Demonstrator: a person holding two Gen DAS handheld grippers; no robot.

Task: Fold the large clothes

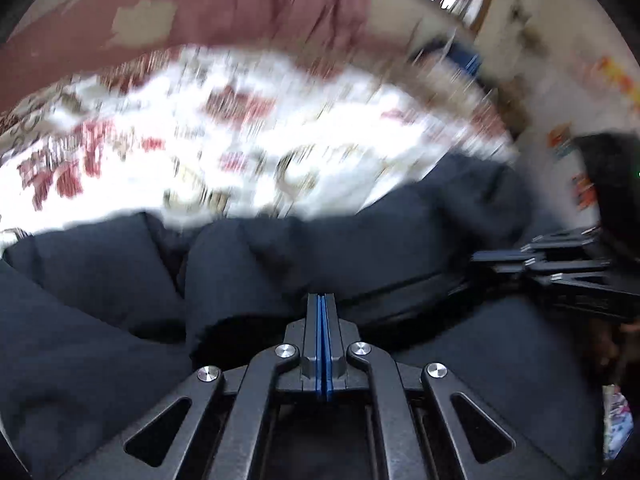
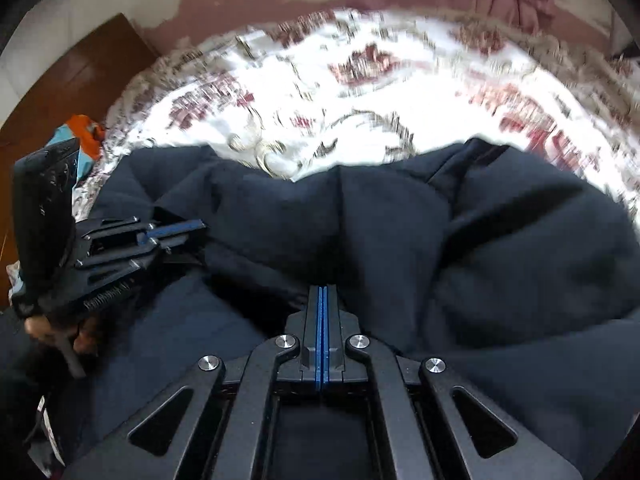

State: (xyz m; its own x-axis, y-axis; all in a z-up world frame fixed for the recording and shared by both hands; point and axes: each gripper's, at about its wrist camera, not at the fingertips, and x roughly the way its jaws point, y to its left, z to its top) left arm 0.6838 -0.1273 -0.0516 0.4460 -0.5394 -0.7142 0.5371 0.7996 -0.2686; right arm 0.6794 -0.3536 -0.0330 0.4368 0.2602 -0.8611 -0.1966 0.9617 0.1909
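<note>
A large dark navy garment (image 1: 280, 264) lies bunched on a bed with a white floral bedspread (image 1: 200, 148). My left gripper (image 1: 322, 300) is shut, its blue pads pinching an edge of the garment. My right gripper (image 2: 322, 292) is shut the same way on the garment (image 2: 440, 232). The right gripper also shows at the right of the left wrist view (image 1: 500, 258), and the left gripper at the left of the right wrist view (image 2: 192, 226), both side by side over the cloth. The background is motion-blurred.
The bedspread (image 2: 360, 92) stretches beyond the garment. A pink wall with peeling paint (image 1: 260, 4) and a curtain stand behind. A brown wooden panel (image 2: 72, 88) and an orange and blue item (image 2: 86, 136) are at the bed's left edge.
</note>
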